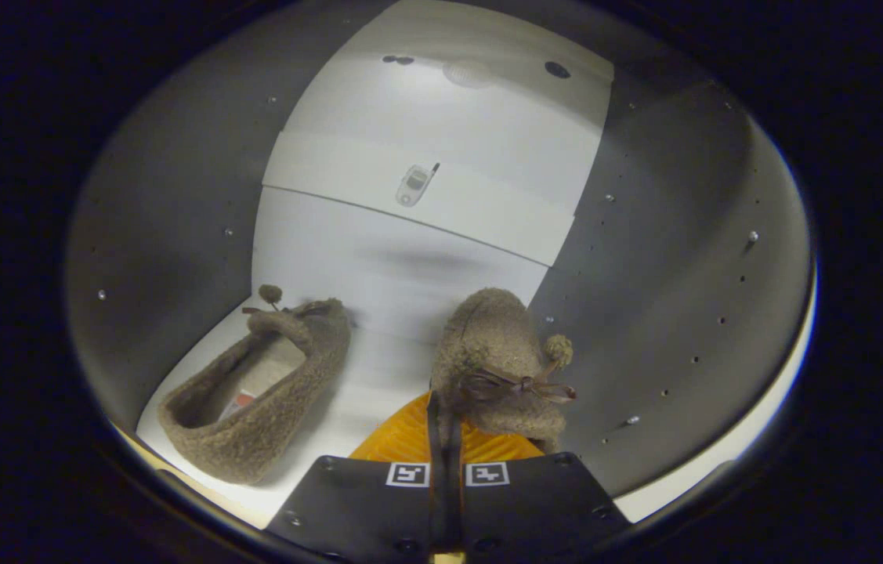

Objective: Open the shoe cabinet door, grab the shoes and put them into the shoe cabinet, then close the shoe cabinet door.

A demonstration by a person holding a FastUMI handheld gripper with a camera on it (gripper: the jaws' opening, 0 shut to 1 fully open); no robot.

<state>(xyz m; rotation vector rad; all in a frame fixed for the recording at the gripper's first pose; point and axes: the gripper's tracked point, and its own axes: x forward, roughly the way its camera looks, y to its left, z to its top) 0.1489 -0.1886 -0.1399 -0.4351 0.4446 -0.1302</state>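
- The claw is inside the shoe cabinet, its two fingers drawn close together with only a thin gap between them.
- The fingers pinch the near rim of the right shoe, a fuzzy brown slipper, so the claw is holding it.
- The right shoe sits just ahead of the fingertips, near the cabinet's dark right wall, with its toe pointing to the far side. A small pompom and a thin bow lie on its right side.
- The left shoe, of the same fuzzy brown kind, lies on the white shelf to the left, well apart from the fingers. Its opening faces up and a label shows inside it, too small to make out.
- The left shoe is angled, its toe with a pompom toward the far side and its heel at the near edge of the shelf.
- Behind both shoes rises the white back panel, with a small metal fitting set on it.
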